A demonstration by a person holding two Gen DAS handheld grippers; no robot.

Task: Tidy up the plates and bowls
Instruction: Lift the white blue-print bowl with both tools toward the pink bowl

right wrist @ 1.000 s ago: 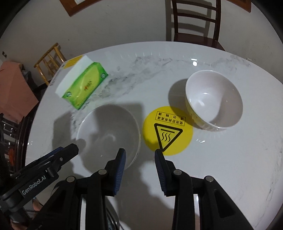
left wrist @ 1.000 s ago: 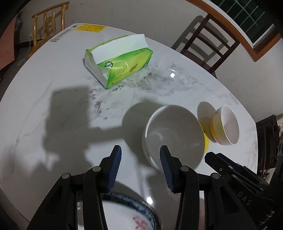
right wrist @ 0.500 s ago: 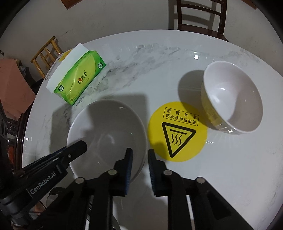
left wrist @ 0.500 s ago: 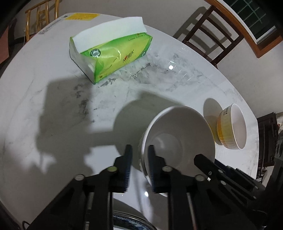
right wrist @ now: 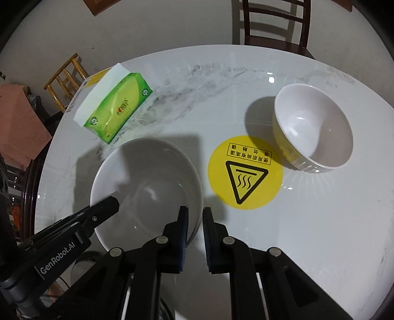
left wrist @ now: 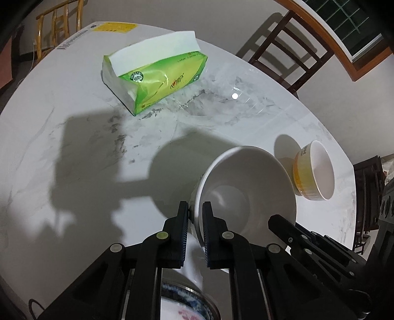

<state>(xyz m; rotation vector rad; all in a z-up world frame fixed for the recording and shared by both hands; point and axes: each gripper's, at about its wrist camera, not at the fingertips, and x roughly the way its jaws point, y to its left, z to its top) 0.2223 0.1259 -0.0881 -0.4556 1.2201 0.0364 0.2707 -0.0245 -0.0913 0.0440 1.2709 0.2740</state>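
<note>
A large white bowl (left wrist: 246, 194) is held tilted above the marble table, with both grippers on its rim. My left gripper (left wrist: 195, 216) is shut on its left rim. My right gripper (right wrist: 195, 216) is shut on its right rim; the bowl (right wrist: 145, 189) fills the lower left of the right wrist view. A smaller bowl (right wrist: 312, 128), yellow outside and white inside, stands on the table at the right, also seen in the left wrist view (left wrist: 315, 172). A patterned plate (left wrist: 182, 307) lies below my left gripper, mostly hidden.
A green tissue pack (left wrist: 157, 78) lies at the far side of the round table (left wrist: 73, 147). A yellow hot-surface sticker (right wrist: 245, 172) is on the table between the bowls. Dark wooden chairs (right wrist: 273, 22) and a bamboo chair (right wrist: 65, 73) stand around it.
Both grippers closed from open onto the large white bowl's rim, one on each side. The bowl now sits tilted and raised off the table.
</note>
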